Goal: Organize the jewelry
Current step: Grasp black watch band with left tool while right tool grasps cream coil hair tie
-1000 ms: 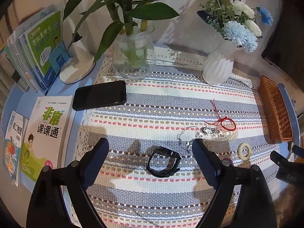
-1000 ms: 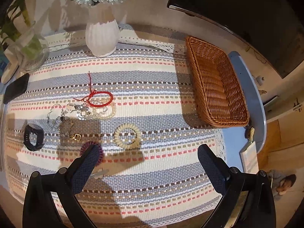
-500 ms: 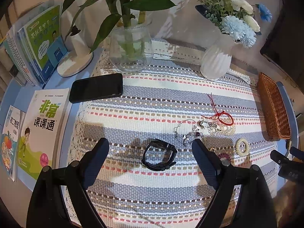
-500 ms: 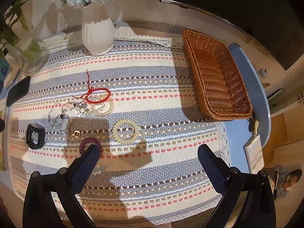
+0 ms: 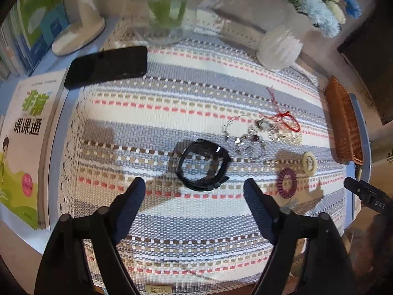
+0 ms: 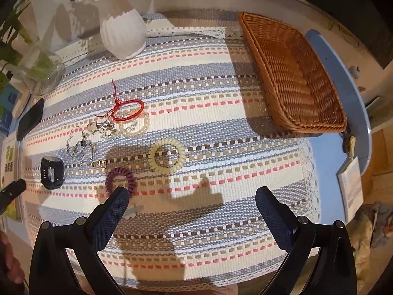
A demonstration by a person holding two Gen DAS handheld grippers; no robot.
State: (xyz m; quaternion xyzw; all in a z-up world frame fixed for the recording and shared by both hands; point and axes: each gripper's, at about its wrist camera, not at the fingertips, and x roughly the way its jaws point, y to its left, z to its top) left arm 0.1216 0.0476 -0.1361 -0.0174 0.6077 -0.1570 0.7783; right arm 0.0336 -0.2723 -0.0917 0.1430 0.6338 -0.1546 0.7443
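The left gripper (image 5: 194,191) has come closer to the black watch (image 5: 203,164) than 1 second ago, its fingers spread wide with the watch just past the tips, so I think it will grab that first. The right gripper (image 6: 191,196) hangs spread and empty near the purple hair tie (image 6: 120,178); the basket (image 6: 292,73) waits far right with nothing in it. The book (image 5: 27,132) on the left reads "课课通".

Your left wrist view looks down and forward over the striped cloth (image 5: 196,221) from close above, black watch (image 5: 203,165) dead ahead, books at its left edge. Your right view sits further right, facing the wicker basket (image 6: 292,73). Both share the watch (image 6: 52,172), purple coil (image 5: 286,183) and the jewelry between.
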